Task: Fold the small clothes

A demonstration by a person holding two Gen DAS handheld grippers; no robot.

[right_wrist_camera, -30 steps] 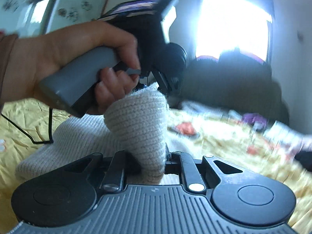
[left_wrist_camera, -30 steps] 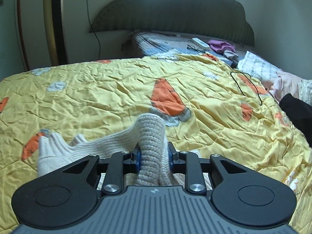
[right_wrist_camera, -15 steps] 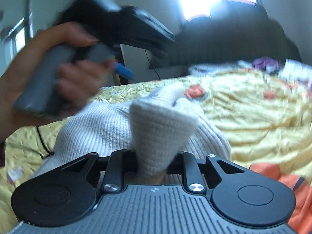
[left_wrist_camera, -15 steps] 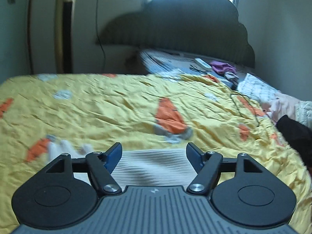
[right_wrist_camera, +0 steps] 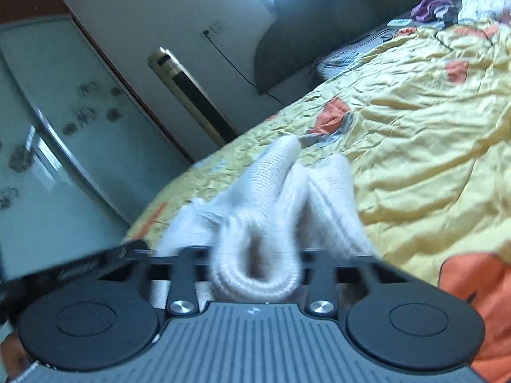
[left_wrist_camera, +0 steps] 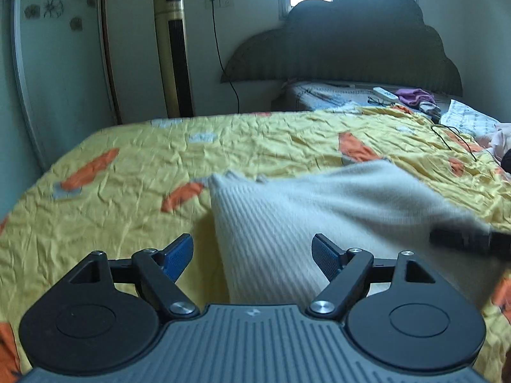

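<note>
The left gripper has let go. A second ago its fingers were pinched on a bunched ridge of the knit; its jaws have just been opening and now stand wide, blue pads clear of the cloth on both sides, holding nothing. The knit's near corner lies under the gap between them, spread flat on the yellow quilt rather than heaped. Judged from that, the left side of this fold has been laid down and released, so the left hand is free to regrip an edge or smooth the layer. The gripper itself points forward and somewhat down across the bed, low over the cloth.

Further right, the right gripper is narrow and keeps a thick roll of the knit between its fingers; its jaws closed a little further within the last half second. Its view has swung from fairly level to sharply tilted, the bed running uphill to the right, so the wrist has rolled while carrying the cloth. That side of the fold looks unfinished.
</note>
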